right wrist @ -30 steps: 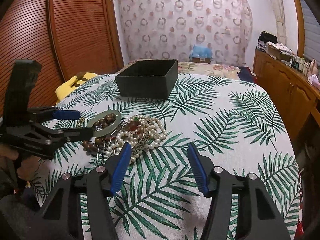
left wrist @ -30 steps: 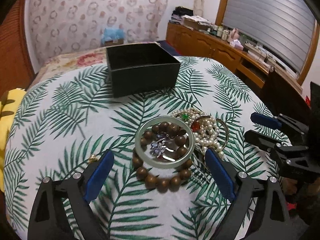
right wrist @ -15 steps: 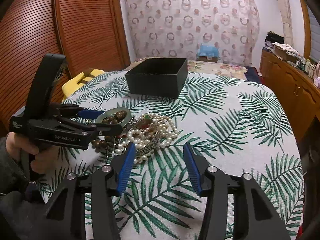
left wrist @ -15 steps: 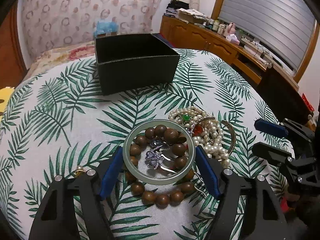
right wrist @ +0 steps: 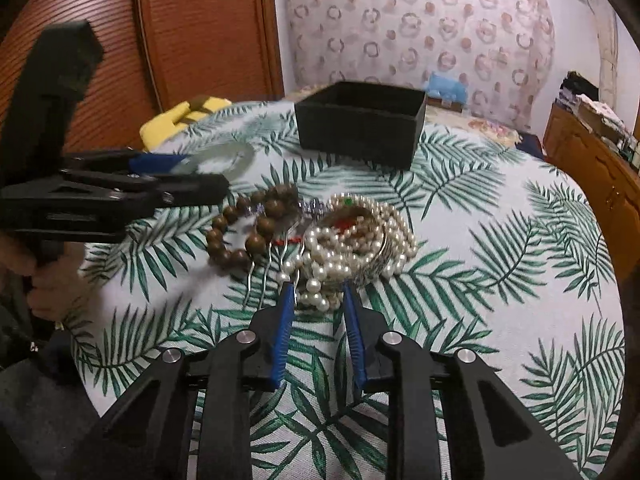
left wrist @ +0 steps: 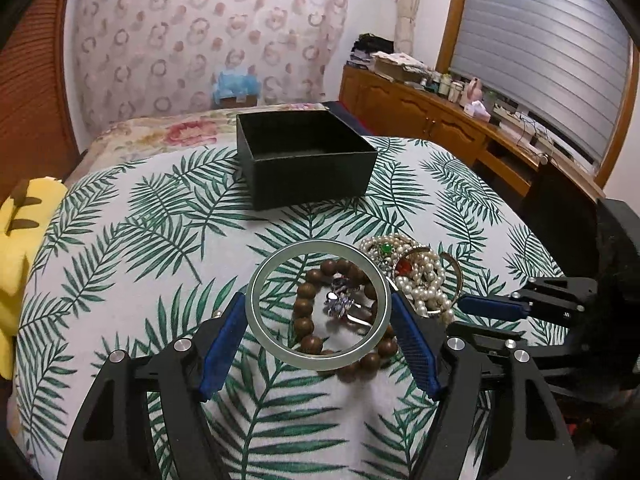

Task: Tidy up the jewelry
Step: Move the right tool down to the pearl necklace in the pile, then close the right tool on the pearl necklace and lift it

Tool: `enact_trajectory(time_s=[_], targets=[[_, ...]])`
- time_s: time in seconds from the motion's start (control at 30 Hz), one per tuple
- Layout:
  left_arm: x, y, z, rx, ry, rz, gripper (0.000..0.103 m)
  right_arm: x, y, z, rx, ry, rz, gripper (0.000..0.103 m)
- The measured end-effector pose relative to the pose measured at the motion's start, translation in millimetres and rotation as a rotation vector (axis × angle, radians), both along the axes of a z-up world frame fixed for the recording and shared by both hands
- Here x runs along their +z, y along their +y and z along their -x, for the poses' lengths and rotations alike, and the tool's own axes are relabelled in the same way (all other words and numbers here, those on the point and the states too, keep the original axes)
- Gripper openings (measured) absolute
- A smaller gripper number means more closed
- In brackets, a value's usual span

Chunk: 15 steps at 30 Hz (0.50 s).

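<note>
My left gripper (left wrist: 318, 320) is shut on a pale green jade bangle (left wrist: 256, 312) and holds it lifted above the cloth; it also shows in the right wrist view (right wrist: 228, 158). Below it lie a brown wooden bead bracelet (left wrist: 306, 312), a silver brooch (left wrist: 340, 300) and a pearl necklace pile (left wrist: 424, 276). My right gripper (right wrist: 316, 300) has its jaws narrowed at the near edge of the pearl pile (right wrist: 360, 236); whether they pinch pearls is unclear. An open black box (left wrist: 304, 160) stands further back.
The leaf-print cloth (left wrist: 140, 220) covers a bed or table. A yellow cushion (left wrist: 16, 248) lies at the left edge. A wooden dresser (left wrist: 440, 120) with clutter runs along the right wall. A wooden sliding door (right wrist: 180, 40) is on the left.
My left gripper closed on the jade bangle and lifted it off the bead bracelet. My right gripper moved forward to the pearl pile and its jaws narrowed.
</note>
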<state>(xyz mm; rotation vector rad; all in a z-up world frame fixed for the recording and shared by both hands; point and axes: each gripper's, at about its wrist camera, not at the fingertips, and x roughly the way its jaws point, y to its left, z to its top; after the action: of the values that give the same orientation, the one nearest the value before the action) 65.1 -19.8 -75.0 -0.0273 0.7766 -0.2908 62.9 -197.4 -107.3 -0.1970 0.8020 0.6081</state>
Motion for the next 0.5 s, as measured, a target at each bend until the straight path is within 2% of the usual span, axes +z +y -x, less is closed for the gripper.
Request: enact_trajectory(time_s=[0.2,0.27,0.33,0.5], targets=[[-1.5,0.6,5.0,0.003,-0.01,0.007,0.069,-2.5,7.1,-5.5,-0.023,-0.004,0.053,0.027],[-2.8,1.7,6.0,0.005,-0.01,0.01,0.069,-2.8,7.4,-7.2,-0.026,-0.012,0.063,0.023],[-4.0,2.9,7.2,0.008,-0.011,0.011,0.069,-2.6,5.8,-9.0,-0.031,-0.017,0.067,0.009],[-5.3,4.8,9.6,0.016,-0.013,0.014,0.069,2.1,-1.7,-10.5,-0.03,-0.026,0.047,0.008]])
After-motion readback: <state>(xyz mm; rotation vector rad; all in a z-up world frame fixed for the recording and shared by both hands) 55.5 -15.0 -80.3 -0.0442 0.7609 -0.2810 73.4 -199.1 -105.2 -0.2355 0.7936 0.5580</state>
